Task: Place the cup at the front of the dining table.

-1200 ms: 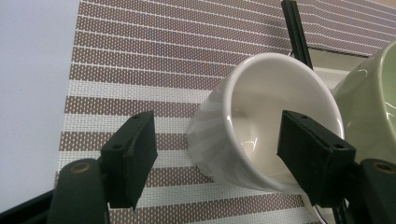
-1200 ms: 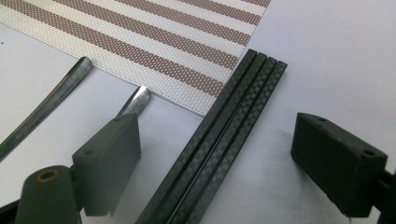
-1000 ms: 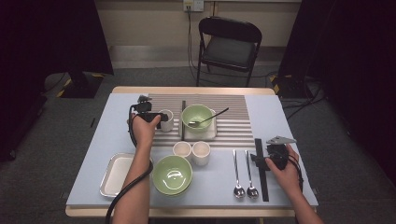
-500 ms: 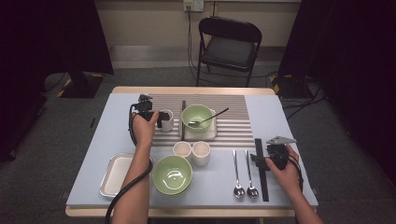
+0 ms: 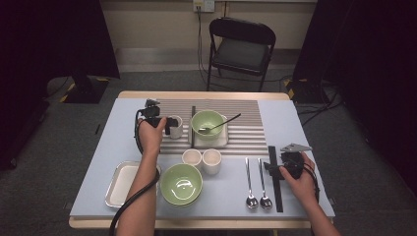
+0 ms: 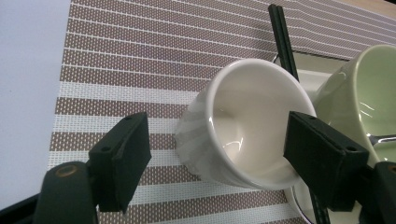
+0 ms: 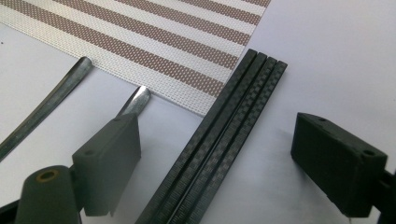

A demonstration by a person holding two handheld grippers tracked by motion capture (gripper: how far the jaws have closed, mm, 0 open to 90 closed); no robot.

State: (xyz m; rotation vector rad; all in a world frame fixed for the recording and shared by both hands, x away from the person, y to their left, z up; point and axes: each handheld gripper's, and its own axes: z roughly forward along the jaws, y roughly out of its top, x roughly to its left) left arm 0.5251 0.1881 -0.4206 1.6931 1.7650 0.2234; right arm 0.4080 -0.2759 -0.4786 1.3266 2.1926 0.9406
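The left gripper [image 6: 217, 154] is straddling the white cup [image 6: 245, 126] with jaws wide, not yet clamping. The cup is standing on the striped mat [image 6: 140, 56], beside the green bowl [image 6: 369, 88]. Glazed ceramic is likely rigid, slippery, breakable; grip its side walls.

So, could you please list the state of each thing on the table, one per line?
Left tongs: open, jaws either side of the white cup.
White cup: tilted, empty, on the striped mat.
Right tongs: open over the black chopsticks.
Far green bowl: upright, spoon inside.
Near green bowl: upright, empty.
Two spoons: lying flat.
Tray: empty.
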